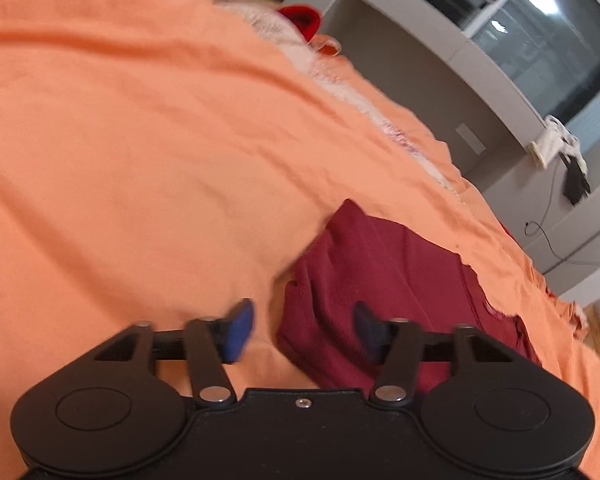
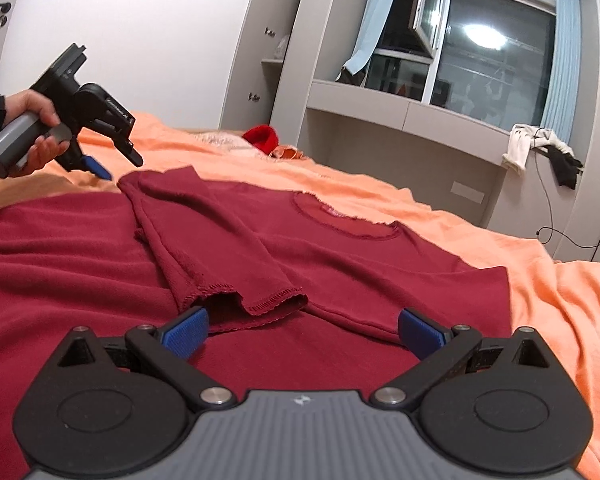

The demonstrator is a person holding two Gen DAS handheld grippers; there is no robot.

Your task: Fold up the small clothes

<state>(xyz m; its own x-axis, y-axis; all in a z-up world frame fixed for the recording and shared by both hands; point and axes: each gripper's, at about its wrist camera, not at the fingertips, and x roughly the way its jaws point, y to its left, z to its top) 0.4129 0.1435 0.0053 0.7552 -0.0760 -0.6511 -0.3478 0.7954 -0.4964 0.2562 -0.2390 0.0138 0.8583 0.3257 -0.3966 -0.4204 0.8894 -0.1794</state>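
Observation:
A dark red shirt (image 2: 340, 272) lies spread on the orange bedspread (image 2: 540, 300), its neckline (image 2: 348, 220) toward the far side. One long sleeve (image 2: 220, 248) is folded across the body, with its cuff near me. My right gripper (image 2: 304, 334) hangs open just above the shirt's lower part, pads wide apart and pressing on nothing. My left gripper (image 2: 116, 164), held by a hand (image 2: 36, 120), hovers at the shirt's far left corner. In the left wrist view the left gripper (image 1: 303, 330) is open over the shirt's edge (image 1: 380, 272), holding nothing.
A bright red item (image 2: 262, 138) and pale bedding lie at the far end of the bed. Beyond the bed stand a grey window ledge (image 2: 400, 120) with clothes draped on it (image 2: 540, 148) and a hanging cable. Bare orange bedspread (image 1: 140, 140) stretches left of the shirt.

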